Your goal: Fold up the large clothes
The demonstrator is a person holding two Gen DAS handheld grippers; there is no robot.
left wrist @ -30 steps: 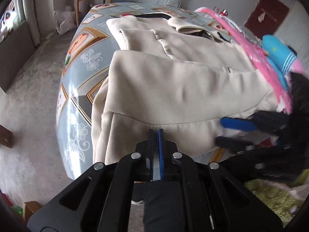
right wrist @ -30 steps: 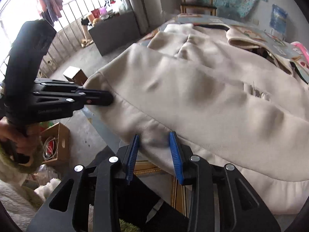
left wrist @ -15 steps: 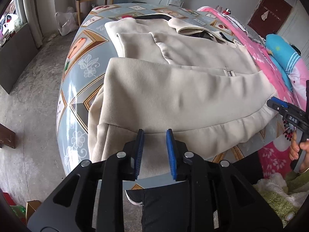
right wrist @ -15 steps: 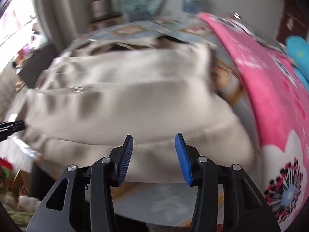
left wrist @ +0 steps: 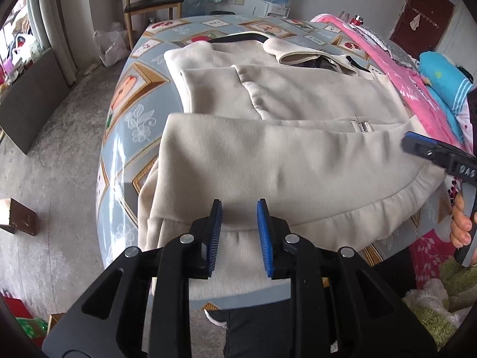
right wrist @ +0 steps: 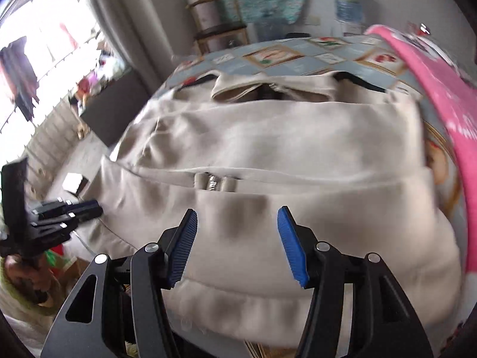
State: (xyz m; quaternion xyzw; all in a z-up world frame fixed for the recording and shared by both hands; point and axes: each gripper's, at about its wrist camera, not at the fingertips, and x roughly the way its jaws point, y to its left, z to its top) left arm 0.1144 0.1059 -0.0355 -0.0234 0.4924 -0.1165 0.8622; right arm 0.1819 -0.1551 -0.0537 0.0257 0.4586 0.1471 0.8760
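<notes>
- Over the near hem of the cream jacket point(left wrist: 268, 161), the left gripper point(left wrist: 239, 232) stands slightly parted and holds nothing; the right gripper point(right wrist: 242, 246), whose jaws have just been opening, gapes wide and empty above the same hem.
- Beyond that hem the jacket lies half-folded on the patterned table point(left wrist: 131, 110).
- Likely risk: the hem hanging off the table edge could drag the fold loose.
- A shallow pinch might catch only the top layer.

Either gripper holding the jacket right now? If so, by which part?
Nothing is held. Left gripper and right gripper both stand open above the folded beige jacket near its hem; the right gripper's fingers have just been opening, with nothing pinched between them.
</notes>
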